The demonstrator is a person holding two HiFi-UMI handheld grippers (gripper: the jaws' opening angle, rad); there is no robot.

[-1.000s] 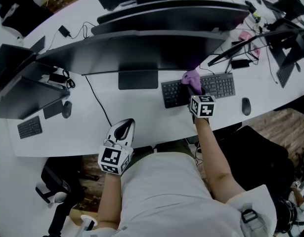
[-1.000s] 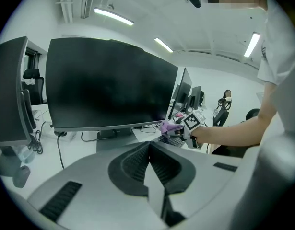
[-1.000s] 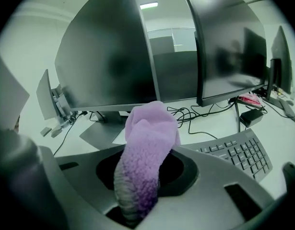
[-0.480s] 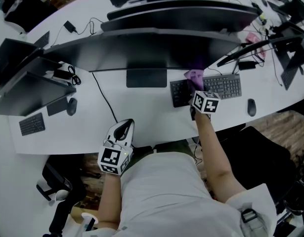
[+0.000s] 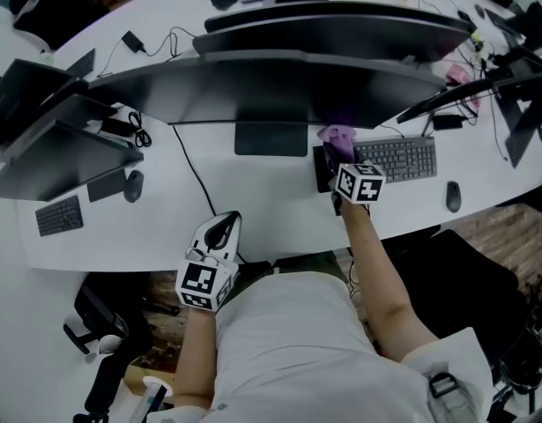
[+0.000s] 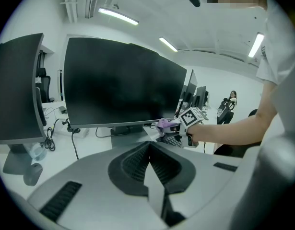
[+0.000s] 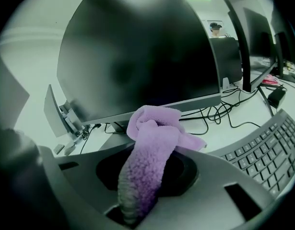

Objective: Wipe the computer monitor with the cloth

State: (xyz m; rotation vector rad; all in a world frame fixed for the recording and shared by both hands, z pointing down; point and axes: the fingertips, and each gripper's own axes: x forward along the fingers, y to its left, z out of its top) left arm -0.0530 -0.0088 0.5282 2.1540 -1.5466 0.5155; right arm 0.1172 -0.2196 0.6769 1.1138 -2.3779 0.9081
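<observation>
Cloth (image 7: 154,143): purple, fleecy, clamped between the jaws of the right gripper (image 7: 142,190). One bunched end sticks out past the tips, likely so that soft fabric rather than the jaws meets the glass. In the head view it is seen right of centre, just under the lower edge of the big dark monitor (image 5: 271,95) and over the left end of the keyboard (image 5: 403,159). Contact with the screen cannot be confirmed; in the right gripper view the wad appears just short of the bottom bezel. The left gripper (image 5: 219,233) is parked at the near edge of the desk (image 5: 253,196), lower centre-left of frame, jaws closed on nothing, likely so the wiping path is clear. The wiping stroke is judged not yet started.
</observation>
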